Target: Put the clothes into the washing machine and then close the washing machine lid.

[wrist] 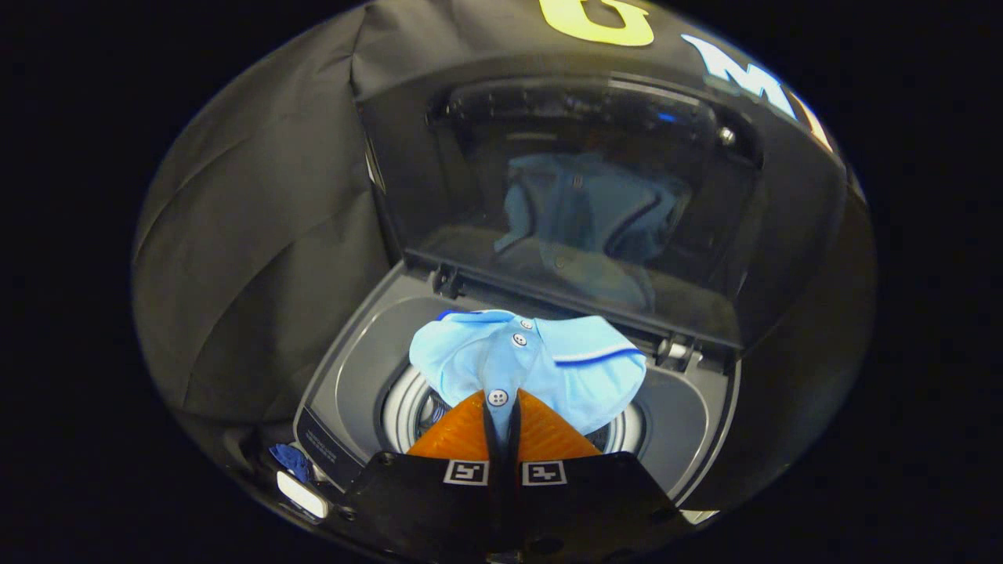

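A light blue polo shirt (548, 364) with white buttons and a dark blue stripe hangs bunched just ahead of my fingers, over the round drum opening (403, 407) of the top-loading washing machine (356, 368). My gripper (501, 403) is shut on the shirt's button placket, the two fingers pressed together with the cloth pinched between them. The machine's dark glass lid (564, 196) stands raised beyond the shirt, and the shirt is mirrored faintly in it.
The lid's hinges (447, 282) sit at the back rim of the grey top panel. Black cloth walls close in on the left and behind. A dark blue piece of cloth (290, 462) lies beside the machine's near left corner.
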A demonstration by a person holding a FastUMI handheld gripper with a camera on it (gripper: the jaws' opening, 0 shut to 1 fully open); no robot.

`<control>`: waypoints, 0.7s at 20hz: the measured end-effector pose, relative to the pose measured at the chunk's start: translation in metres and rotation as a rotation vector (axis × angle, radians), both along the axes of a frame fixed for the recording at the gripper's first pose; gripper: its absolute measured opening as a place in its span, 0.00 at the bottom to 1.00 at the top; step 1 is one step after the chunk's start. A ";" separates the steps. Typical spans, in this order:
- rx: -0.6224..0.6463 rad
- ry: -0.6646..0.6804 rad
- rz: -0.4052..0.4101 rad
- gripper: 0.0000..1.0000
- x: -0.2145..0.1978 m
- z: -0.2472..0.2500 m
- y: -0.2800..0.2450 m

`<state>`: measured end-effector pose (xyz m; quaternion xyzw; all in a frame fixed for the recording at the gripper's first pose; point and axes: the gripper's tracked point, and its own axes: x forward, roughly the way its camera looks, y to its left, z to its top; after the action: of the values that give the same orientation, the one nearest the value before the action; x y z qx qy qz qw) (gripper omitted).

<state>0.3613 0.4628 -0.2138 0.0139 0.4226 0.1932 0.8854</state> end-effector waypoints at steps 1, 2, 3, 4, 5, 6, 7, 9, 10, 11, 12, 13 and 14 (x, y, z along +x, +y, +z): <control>-0.016 0.019 0.004 0.02 -0.002 -0.008 0.001; -0.029 0.037 0.004 0.02 -0.004 -0.014 -0.001; -0.033 0.058 0.001 0.02 -0.008 -0.022 0.000; -0.031 0.075 -0.006 0.02 -0.011 -0.029 -0.001; -0.031 0.093 -0.010 0.02 -0.014 -0.033 -0.002; -0.034 0.104 -0.013 0.02 -0.016 -0.037 -0.005; -0.036 0.109 -0.015 0.02 -0.018 -0.041 -0.009; -0.039 0.108 -0.015 0.02 -0.017 -0.045 -0.013; -0.042 0.104 -0.014 0.02 -0.016 -0.045 -0.014; -0.040 0.107 -0.012 0.02 -0.016 -0.047 -0.014; -0.028 0.114 -0.003 0.02 -0.016 -0.046 -0.012; -0.009 0.128 0.019 0.03 -0.020 -0.048 -0.007; -0.005 0.157 0.034 0.12 -0.023 -0.059 -0.003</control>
<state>0.3385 0.4596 -0.2726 0.0196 0.4915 0.2053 0.8461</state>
